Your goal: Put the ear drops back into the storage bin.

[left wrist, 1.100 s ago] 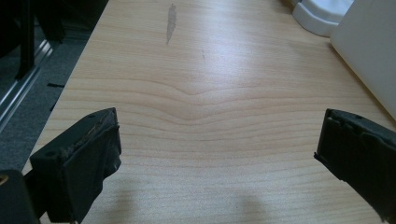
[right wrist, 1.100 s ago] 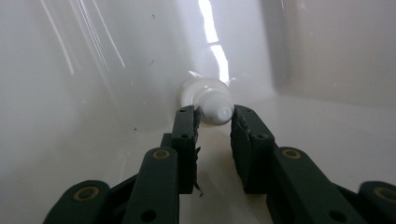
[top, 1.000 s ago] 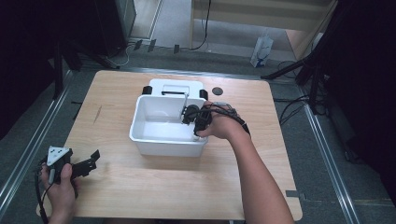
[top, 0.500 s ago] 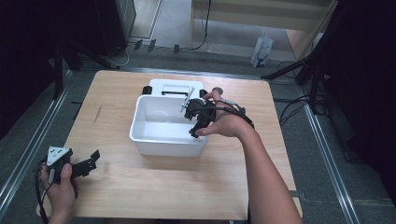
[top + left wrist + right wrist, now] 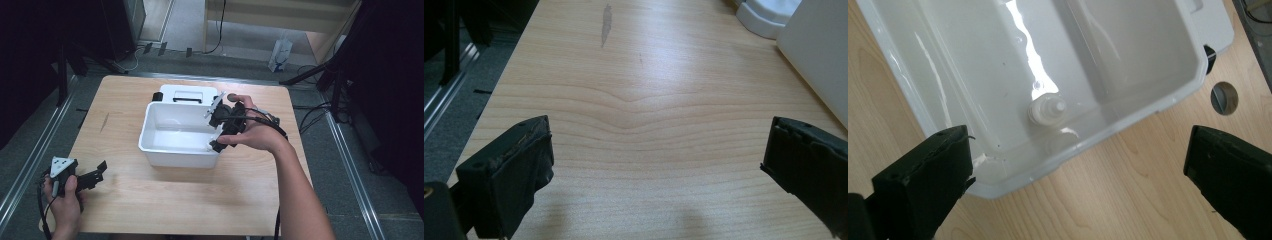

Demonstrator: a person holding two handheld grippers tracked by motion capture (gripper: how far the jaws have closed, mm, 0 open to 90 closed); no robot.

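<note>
The right gripper (image 5: 216, 131) is held over the white tub's (image 5: 172, 150) right rim, fingers wide and empty above the small white bottle (image 5: 1046, 110) inside, presumably for retrieval, while the left gripper (image 5: 95, 172), fingers wide, is parked at the counter (image 5: 175, 200) corner.

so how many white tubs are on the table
1. The white tub sits mid-table, with a white lid lying flat behind it. The right gripper hovers open over the tub's right edge. Nothing suggests another tub hidden.
</note>
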